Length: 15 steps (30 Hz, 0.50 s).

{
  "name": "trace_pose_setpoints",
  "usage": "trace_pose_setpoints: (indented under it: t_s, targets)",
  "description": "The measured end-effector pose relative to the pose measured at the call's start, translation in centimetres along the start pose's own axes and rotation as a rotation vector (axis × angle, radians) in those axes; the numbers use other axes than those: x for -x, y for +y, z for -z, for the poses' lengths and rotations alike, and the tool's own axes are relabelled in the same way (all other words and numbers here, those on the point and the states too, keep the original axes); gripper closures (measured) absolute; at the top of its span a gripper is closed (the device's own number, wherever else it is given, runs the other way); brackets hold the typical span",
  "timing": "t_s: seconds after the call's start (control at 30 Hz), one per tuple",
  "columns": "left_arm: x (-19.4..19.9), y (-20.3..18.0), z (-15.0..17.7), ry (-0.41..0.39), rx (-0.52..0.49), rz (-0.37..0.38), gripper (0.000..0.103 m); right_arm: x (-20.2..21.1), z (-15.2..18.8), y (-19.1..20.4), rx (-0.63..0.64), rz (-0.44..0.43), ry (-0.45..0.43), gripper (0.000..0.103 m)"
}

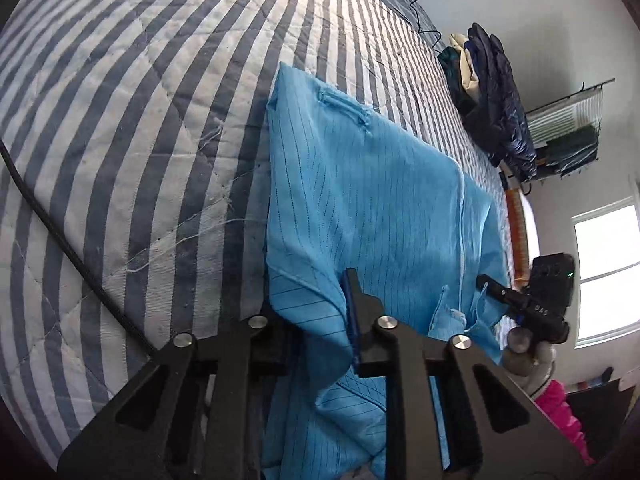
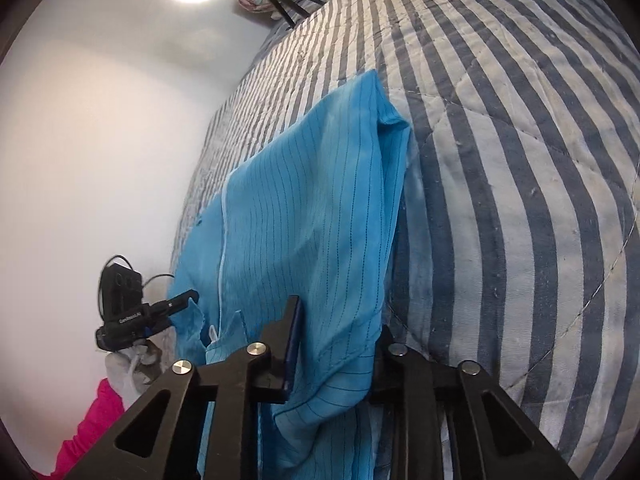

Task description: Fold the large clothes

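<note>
Garment [image 1: 360, 200] between both hand-held grippers

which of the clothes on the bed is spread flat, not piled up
The light blue pinstriped garment with the white zipper. It lies flat on the striped quilt; the dark navy and cream clothes are heaped at the far edge.

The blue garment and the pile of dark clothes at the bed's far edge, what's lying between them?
Nothing but bare striped quilt separates the blue garment from the pile of dark clothes; the left wrist view shows it.
</note>
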<state>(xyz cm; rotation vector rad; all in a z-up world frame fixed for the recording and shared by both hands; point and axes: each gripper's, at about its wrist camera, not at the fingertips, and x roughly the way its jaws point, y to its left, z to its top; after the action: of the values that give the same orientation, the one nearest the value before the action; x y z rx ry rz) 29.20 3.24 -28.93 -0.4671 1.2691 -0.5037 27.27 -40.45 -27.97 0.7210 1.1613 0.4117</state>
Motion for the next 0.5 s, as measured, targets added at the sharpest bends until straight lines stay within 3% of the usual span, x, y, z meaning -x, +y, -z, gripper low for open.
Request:
trace_pose_setpoints:
  t_s: [0.23,0.37,0.5]
  targets:
    - [0.9,-4.8,0.3,-0.071,-0.154,-0.125,0.099,-0.1,0.6,5.9,0.160,0.229,-0.017,0.096]
    - [1.2,-7.3,0.7,-0.106,-0.222,-0.153,0.099,0.2,1.3,9.6,0.272,0.358,-0.038,0.099]
    - [1.7,-9.1,0.9,-0.135,-0.260,-0.146,0.100,0.5,1.3,12.5,0.342,0.426,-0.053,0.100]
